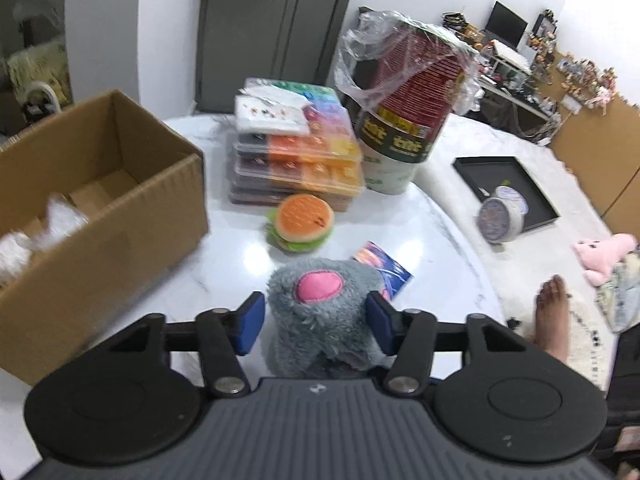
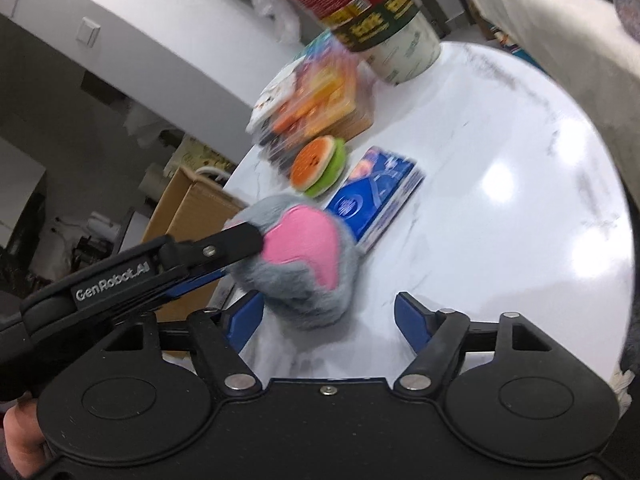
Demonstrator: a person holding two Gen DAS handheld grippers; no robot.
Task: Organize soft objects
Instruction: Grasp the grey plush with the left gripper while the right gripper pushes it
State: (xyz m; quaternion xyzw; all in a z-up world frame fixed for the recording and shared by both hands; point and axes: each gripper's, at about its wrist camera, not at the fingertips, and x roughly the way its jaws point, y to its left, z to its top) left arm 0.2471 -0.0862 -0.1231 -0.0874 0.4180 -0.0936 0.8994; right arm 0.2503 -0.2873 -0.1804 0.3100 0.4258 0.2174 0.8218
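A grey furry plush toy [image 1: 320,320] with a pink patch lies on the white round table [image 1: 436,236]. My left gripper [image 1: 316,322] is shut on it, with a blue pad pressed against each side. The right wrist view shows the same plush toy [image 2: 296,280], and one black finger of the left gripper [image 2: 236,240] digs into its far side. My right gripper [image 2: 328,320] is open just in front of the toy: the left pad is close to the fur and the right pad stands clear of it. Behind lies a burger plush [image 1: 300,220] [image 2: 320,166].
An open cardboard box [image 1: 120,240] stands at the left. At the back are a stack of colourful plastic cases [image 1: 296,152] and a red tub in plastic wrap [image 1: 408,92]. A blue packet [image 2: 376,196] lies beside the plush. To the right are a black tray [image 1: 536,184], a pink plush [image 1: 604,252] and a person's bare foot [image 1: 554,320].
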